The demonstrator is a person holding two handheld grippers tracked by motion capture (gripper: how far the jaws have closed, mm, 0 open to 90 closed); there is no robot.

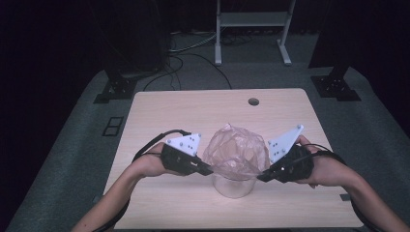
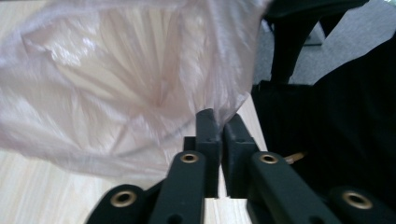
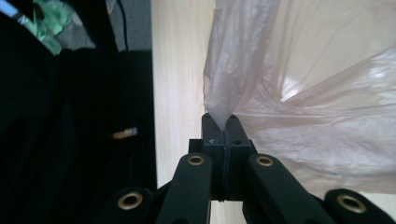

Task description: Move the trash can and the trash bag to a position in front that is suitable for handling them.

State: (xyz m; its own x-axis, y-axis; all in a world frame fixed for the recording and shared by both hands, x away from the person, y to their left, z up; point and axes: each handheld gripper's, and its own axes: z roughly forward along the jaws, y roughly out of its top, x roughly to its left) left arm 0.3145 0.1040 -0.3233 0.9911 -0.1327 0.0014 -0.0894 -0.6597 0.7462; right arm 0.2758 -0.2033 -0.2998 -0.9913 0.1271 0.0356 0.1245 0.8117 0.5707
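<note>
A thin, pinkish see-through plastic bag [image 1: 236, 152] billows over a clear round container [image 1: 234, 187] near the front middle of the wooden table [image 1: 193, 106]. My left gripper [image 1: 209, 171] comes in from the left and is shut on the bag's left edge. From the right, my right gripper [image 1: 262, 177] is shut on the opposite edge. In the left gripper view the jaws [image 2: 220, 123] pinch a fold of the bag [image 2: 116, 70]. A drawn-up peak of film [image 3: 233, 70] runs into the closed right gripper [image 3: 223, 125] in the right gripper view.
A small round hole [image 1: 253, 102] sits near the table's far edge. Beyond the table stand a white frame [image 1: 251, 19], two black stand bases [image 1: 116, 89] [image 1: 336, 84] and loose cables [image 1: 186, 50] on the grey floor. Both forearms enter from the bottom.
</note>
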